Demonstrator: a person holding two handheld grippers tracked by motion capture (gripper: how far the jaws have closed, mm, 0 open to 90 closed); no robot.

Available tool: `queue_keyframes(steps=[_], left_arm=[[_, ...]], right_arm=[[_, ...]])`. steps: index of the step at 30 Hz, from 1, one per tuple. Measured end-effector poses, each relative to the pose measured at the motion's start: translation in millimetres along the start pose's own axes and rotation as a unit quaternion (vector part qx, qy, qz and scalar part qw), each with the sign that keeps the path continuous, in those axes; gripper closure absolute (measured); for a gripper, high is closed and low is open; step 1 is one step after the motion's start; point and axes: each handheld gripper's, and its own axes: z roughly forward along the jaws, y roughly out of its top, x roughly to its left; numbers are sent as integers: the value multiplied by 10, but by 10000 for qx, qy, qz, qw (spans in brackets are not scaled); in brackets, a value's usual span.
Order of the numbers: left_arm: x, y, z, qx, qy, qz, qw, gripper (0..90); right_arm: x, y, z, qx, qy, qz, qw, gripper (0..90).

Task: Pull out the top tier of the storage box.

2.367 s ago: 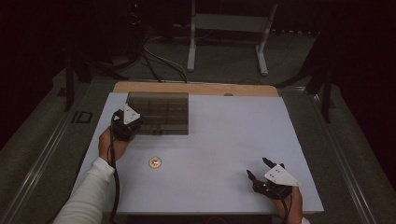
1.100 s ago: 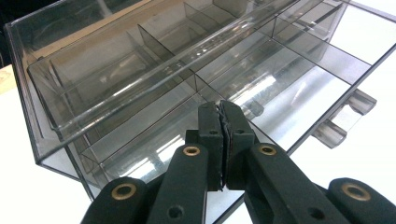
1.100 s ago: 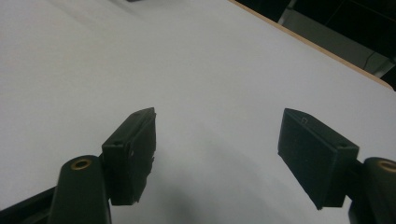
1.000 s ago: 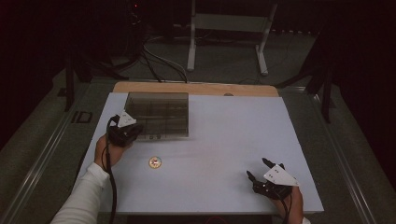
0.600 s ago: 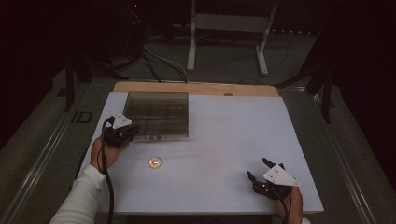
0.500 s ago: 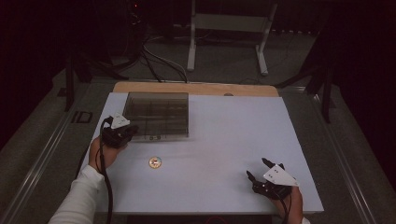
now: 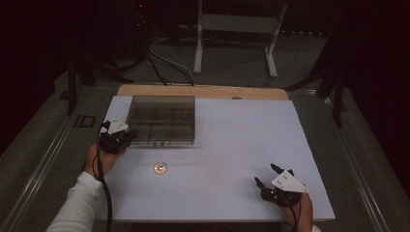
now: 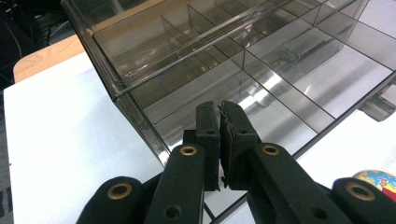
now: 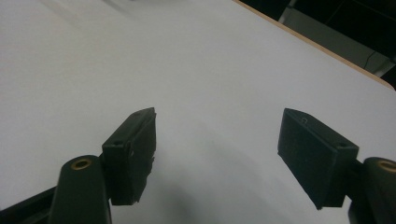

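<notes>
A clear smoky plastic organizer box (image 7: 162, 118) with several compartments lies flat at the back left of the white table (image 7: 232, 145). My left gripper (image 7: 131, 134) sits at the box's front left corner, jaws shut with nothing seen between them. In the left gripper view the shut left gripper (image 8: 220, 109) points over that corner of the box (image 8: 261, 60). A small round colourful disc (image 7: 160, 167) lies on the table in front of the box, and the disc (image 8: 376, 179) shows at the right edge of the left gripper view. My right gripper (image 7: 265, 174) rests open at the front right, the right gripper (image 9: 217, 135) over bare table.
A wooden strip (image 7: 203, 92) runs along the table's far edge. Beyond it are a metal stand (image 7: 237, 29) and cables (image 7: 159, 58) on the dark floor. A metal rail (image 7: 43, 159) runs along the table's left side.
My left gripper has drifted from the box's left side toward the person, to the front left corner. The right gripper has stayed put.
</notes>
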Motion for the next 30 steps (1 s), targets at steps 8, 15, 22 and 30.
queue_keyframes(steps=[8,15,22,30], left_arm=[[-10,-7,-23,59,-8,59,10000,882],[-36,-23,-42,77,-23,92,9999,882],[-39,-41,-56,56,-40,88,9999,882],[-41,-55,-66,40,-68,76,9999,881]], right_arm=[[2,-1,-2,4,-5,-4,10000,273],[2,1,-2,7,-14,-2,10000,274],[0,-1,-1,7,-12,-2,10000,274],[3,1,-3,12,-21,-5,10000,273]])
